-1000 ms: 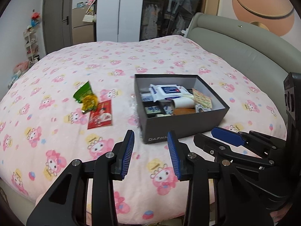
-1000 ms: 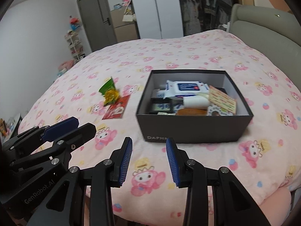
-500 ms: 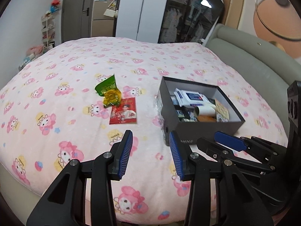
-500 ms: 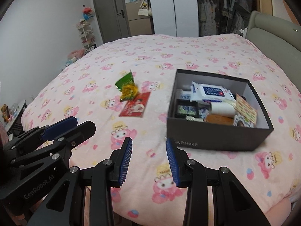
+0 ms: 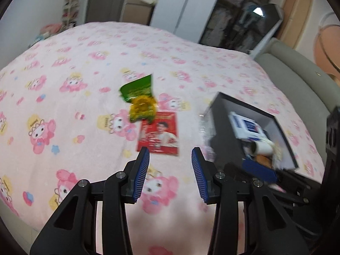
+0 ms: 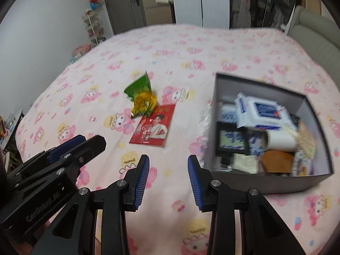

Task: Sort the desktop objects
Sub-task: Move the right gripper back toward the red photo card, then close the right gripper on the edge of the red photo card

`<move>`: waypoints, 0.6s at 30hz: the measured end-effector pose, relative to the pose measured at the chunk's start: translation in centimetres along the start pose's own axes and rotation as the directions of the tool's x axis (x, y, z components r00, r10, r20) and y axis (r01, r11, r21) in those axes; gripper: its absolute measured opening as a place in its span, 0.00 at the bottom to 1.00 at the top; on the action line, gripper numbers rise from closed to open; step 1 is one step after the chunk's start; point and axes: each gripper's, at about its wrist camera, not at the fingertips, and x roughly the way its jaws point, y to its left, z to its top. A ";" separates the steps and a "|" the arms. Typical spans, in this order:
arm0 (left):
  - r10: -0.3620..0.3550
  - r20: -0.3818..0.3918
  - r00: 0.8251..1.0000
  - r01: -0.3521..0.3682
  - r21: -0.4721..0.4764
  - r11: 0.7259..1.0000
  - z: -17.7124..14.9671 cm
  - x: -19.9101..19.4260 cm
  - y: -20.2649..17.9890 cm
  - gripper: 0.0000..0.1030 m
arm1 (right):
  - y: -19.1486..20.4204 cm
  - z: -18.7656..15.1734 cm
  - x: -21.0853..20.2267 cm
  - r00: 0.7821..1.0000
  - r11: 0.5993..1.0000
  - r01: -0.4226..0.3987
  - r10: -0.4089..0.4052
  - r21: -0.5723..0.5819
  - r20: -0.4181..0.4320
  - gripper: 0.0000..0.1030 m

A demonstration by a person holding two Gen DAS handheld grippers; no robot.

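You worked over a wide bed (image 6: 212,48) covered in a soft pink fleece blanket printed with cartoon figures, in a room with a pale padded headboard (image 6: 316,40) on the right, white wardrobe doors (image 6: 187,0) and a grey door (image 6: 121,2) at the back, and a small white shelf rack (image 6: 93,27) by the left wall.

On the blanket's right side sat an open dark grey cardboard box (image 6: 274,182), rectangular, with pale inner walls. It was crowded with a white and blue soft pack of wipes (image 6: 263,112), a white tube (image 6: 280,141) lying on its side, and several small packets too blurred to name.

Left of the box, apart from it, lay a flat glossy red card (image 5: 159,135) with a printed portrait. A crinkled green and yellow foil snack wrapper (image 5: 140,102) overlapped the card's far edge.

Your left gripper (image 5: 170,175) hovered just short of the red card, its ribbed blue pads apart and empty. Your right gripper (image 6: 168,181) hung near the box's near left corner, released as well, nothing between its pads.
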 end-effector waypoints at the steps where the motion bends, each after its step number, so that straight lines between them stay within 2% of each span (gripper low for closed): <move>1: -0.004 -0.006 1.000 0.004 -0.017 1.000 0.3 0.7 0.6 0.41 | 0.3 0.1 0.8 1.000 1.000 -0.018 0.018 -0.003 -0.014 0.33; 6: -0.010 -0.069 0.998 0.004 -0.092 0.996 1.8 5.7 3.7 0.40 | 1.9 1.0 4.8 0.997 0.997 -0.044 0.040 -0.058 -0.061 0.33; 10: -0.054 -0.152 0.987 0.040 -0.090 0.995 2.0 10.2 5.0 0.40 | 1.8 2.0 8.1 0.995 0.999 -0.027 0.023 -0.047 -0.099 0.33; 15: -0.137 -0.196 0.971 0.097 -0.199 0.975 0.3 13.6 7.2 0.40 | 1.4 2.5 12.3 0.989 1.000 0.009 -0.012 -0.020 -0.151 0.33; 18: -0.164 -0.188 0.968 0.114 -0.252 0.961 0.0 14.6 8.5 0.40 | 1.5 2.3 14.1 0.986 0.999 0.034 -0.038 -0.024 -0.163 0.33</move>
